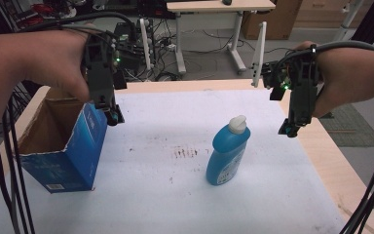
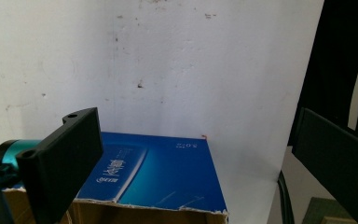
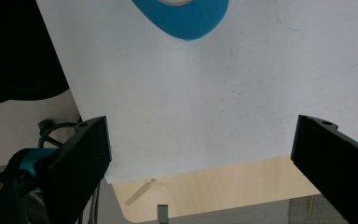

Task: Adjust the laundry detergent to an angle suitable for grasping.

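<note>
— What sits on the white sheet [image 1: 175, 195]?
— An open-topped blue cardboard box [image 1: 61, 146] near its left edge, interior apparently empty; a blue plastic bottle with a white cap [image 1: 228, 150] stands mid-sheet.
— And the grippers?
— The left gripper [image 1: 111, 113] hangs over the box, the right gripper [image 1: 290, 127] near the right edge; both gape wide, holding nothing.

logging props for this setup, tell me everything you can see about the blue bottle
The blue bottle is glossy, plastic-looking, with a white cap that has a slanted spout top and a pale label low on its front. It stands upright but appears to lean toward the right at the top, alone on the white sheet right of centre, near some dark smudges. Nothing touches it; the right gripper hangs open beside and above it.
</note>
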Tool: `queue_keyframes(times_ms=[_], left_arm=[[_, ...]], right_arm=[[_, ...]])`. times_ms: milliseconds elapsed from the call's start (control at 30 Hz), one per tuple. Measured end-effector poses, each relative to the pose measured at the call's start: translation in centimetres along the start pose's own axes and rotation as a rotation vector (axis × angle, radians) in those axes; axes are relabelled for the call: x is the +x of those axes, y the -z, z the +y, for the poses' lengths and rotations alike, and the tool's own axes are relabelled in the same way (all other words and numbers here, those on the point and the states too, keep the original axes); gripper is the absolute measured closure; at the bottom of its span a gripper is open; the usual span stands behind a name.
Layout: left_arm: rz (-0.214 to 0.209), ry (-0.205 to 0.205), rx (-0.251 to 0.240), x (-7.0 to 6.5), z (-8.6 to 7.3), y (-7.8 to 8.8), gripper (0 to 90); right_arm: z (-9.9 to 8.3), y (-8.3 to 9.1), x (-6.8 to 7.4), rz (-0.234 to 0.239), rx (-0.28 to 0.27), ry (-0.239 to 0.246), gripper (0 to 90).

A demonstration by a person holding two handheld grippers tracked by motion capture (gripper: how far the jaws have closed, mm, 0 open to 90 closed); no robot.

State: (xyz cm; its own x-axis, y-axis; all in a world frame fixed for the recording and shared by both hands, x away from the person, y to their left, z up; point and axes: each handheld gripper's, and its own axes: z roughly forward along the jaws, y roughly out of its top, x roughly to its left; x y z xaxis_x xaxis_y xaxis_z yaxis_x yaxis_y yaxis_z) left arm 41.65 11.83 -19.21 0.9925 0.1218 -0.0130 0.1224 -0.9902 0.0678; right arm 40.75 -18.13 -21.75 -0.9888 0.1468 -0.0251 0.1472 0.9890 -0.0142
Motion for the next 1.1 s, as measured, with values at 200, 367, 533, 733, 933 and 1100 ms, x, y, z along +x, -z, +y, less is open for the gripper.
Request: queue_keyframes(times_ms=[200,367,533,733,933,1100], left_arm=[[0.001,-0.006,0.007,-0.1,0.3,-0.1,1.7],[0.006,0.001,0.014,-0.2,0.4,-0.1,1.7],[0.012,0.012,0.01,-0.6,0.1,0.2,1.7],[0.011,0.01,0.012,-0.9,0.2,0.3,1.7],[0.002,0.059,-0.045,-2.2,0.4,0.2,1.7],[-0.024,0.125,-0.128,-3.5,0.7,-0.3,1.7]], right_arm=[[-0.1,0.1,0.2,-0.009,-0.002,0.001,3.9],[-0.2,0.1,0.4,-0.012,0.006,-0.008,3.9],[-0.1,0.2,0.6,-0.013,0.004,-0.002,3.9],[0.0,0.2,0.7,-0.014,0.002,0.002,3.9],[-0.5,0.5,1.1,-0.034,-0.006,-0.01,3.9],[-1.0,0.7,1.4,-0.034,-0.003,-0.013,3.9]])
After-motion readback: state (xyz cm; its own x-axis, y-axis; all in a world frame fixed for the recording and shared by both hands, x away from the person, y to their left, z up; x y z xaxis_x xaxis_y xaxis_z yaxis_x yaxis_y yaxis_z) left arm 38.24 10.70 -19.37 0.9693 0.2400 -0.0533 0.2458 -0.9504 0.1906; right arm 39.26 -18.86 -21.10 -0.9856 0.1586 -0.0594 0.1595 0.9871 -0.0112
